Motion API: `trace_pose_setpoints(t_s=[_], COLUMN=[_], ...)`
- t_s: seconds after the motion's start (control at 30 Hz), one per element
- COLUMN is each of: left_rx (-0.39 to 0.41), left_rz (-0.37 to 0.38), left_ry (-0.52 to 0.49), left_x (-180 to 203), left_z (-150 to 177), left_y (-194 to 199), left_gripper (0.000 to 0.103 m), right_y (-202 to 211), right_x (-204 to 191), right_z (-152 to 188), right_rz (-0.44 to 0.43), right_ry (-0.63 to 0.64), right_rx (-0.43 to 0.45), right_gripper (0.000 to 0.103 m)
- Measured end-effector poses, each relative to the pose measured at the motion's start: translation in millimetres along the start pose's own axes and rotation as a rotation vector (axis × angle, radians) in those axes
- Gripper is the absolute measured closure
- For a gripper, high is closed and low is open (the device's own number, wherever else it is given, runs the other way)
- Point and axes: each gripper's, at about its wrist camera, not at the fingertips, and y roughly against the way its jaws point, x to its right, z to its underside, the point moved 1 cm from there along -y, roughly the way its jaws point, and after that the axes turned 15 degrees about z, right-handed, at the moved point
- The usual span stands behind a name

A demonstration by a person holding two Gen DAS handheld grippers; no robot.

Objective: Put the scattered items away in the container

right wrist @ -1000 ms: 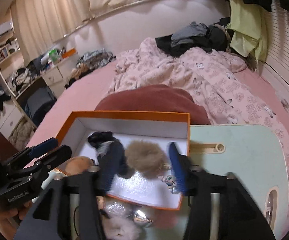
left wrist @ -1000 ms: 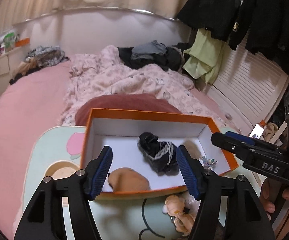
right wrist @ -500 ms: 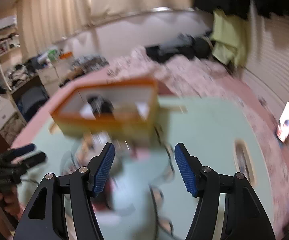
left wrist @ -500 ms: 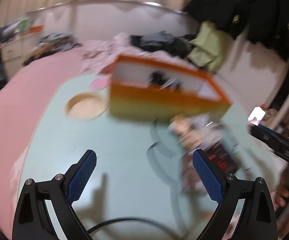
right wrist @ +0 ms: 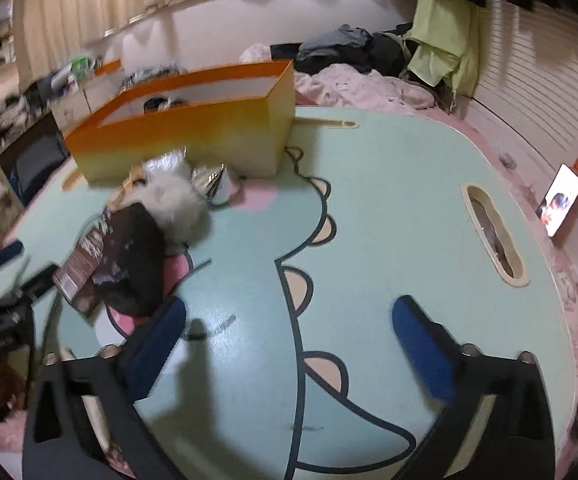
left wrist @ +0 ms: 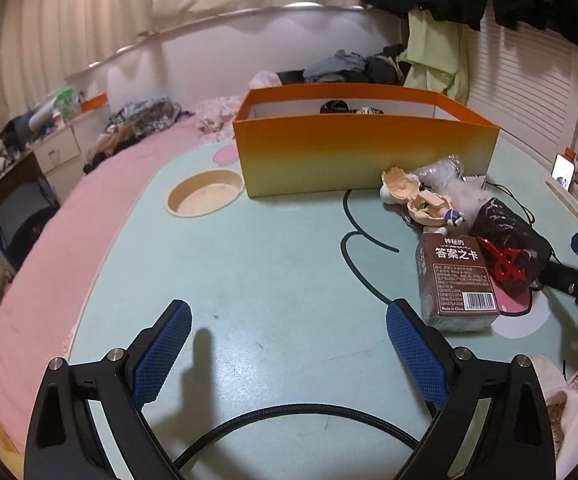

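An orange box [left wrist: 365,148] stands on the far side of a pale green lap table [left wrist: 273,264], with dark items showing inside; it also shows in the right wrist view [right wrist: 193,136]. Loose items lie in front of it: a brown card box [left wrist: 455,280], a black pouch [left wrist: 509,240] with a red clip [left wrist: 503,264], a white fluffy ball [right wrist: 177,204], small beige doll figures [left wrist: 413,196] and a silver wrapper [right wrist: 209,176]. My left gripper [left wrist: 287,356] is open and empty above the table's near edge. My right gripper [right wrist: 289,356] is open and empty, right of the pile.
The table lies on a pink bed [left wrist: 49,240] with a rumpled quilt and clothes behind. It has a round cup recess [left wrist: 205,198] and a slot [right wrist: 493,236]. A lit phone [right wrist: 561,204] leans at the right. A black cable [left wrist: 289,420] curves under my left gripper.
Both grippers have pulled back and down from over the box to low above the table's near side. Both jaws have opened wider.
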Motion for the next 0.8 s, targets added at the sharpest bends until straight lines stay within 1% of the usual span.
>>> trace_pose_setpoints(t_s=[0.33, 0.8], left_rx=[0.014, 0.014], left_rz=[0.026, 0.025], left_ry=[0.013, 0.012], left_x=[1.4, 3.3], left_z=[1.1, 1.3], left_y=[1.9, 1.9], left_gripper=[0.005, 0.005], right_y=[0.7, 0.5], right_x=[-0.3, 0.3], right_z=[1.1, 2.6], right_rz=[0.0, -0.002], right_ry=[0.01, 0.012], right_rx=[0.003, 0.003], right_gripper=[0.0, 0.0])
